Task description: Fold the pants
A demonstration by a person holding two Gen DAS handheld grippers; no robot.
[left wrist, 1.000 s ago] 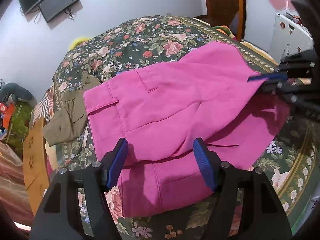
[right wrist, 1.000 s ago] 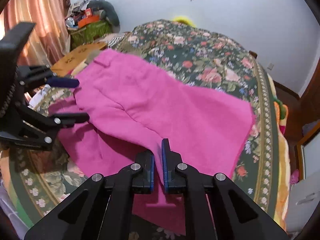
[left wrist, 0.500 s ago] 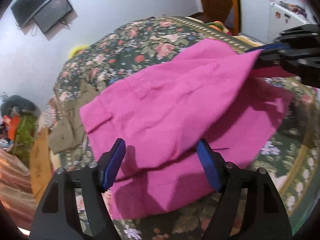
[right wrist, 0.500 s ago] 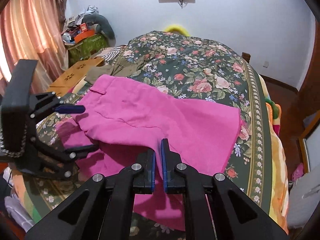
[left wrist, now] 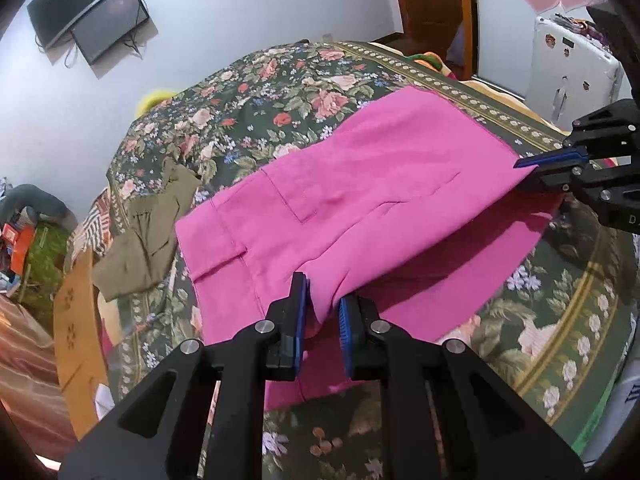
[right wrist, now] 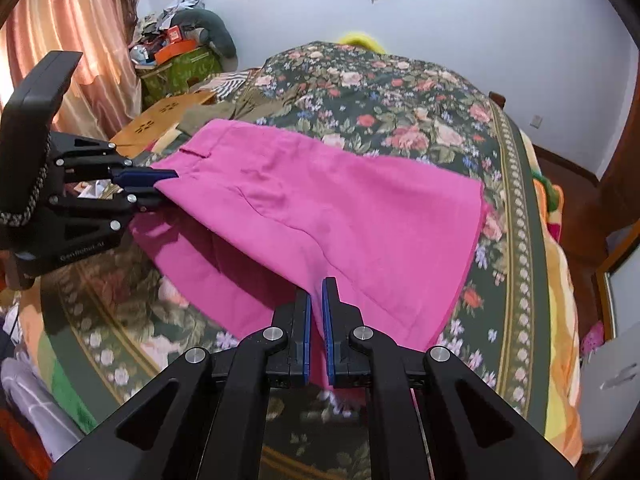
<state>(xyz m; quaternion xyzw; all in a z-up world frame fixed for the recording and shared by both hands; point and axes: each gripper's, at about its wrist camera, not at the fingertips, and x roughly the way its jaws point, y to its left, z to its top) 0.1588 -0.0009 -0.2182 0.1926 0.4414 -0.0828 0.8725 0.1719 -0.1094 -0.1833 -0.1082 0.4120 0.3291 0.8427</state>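
Pink pants [left wrist: 360, 188] lie on the floral bedspread [left wrist: 260, 104], one leg lifted over the other. My left gripper [left wrist: 322, 298] is shut on the near edge of the top layer by the waistband end; it shows in the right wrist view [right wrist: 160, 186] at the left. My right gripper [right wrist: 316, 300] is shut on the same layer's edge at the hem end; it shows in the left wrist view [left wrist: 528, 172] at the right. The fabric hangs taut between them above the lower leg [right wrist: 224, 280].
Olive-brown clothes [left wrist: 148, 232] lie on the bed left of the pants. A wooden board [right wrist: 160, 120] and cluttered boxes [right wrist: 176, 56] stand beyond the bed's left side. A white appliance [left wrist: 568, 72] stands at the right. A TV [left wrist: 92, 12] hangs on the wall.
My left gripper has closed from wide open onto the top layer's edge. The right gripper kept its hold and the lifted layer has drawn tauter and flatter.
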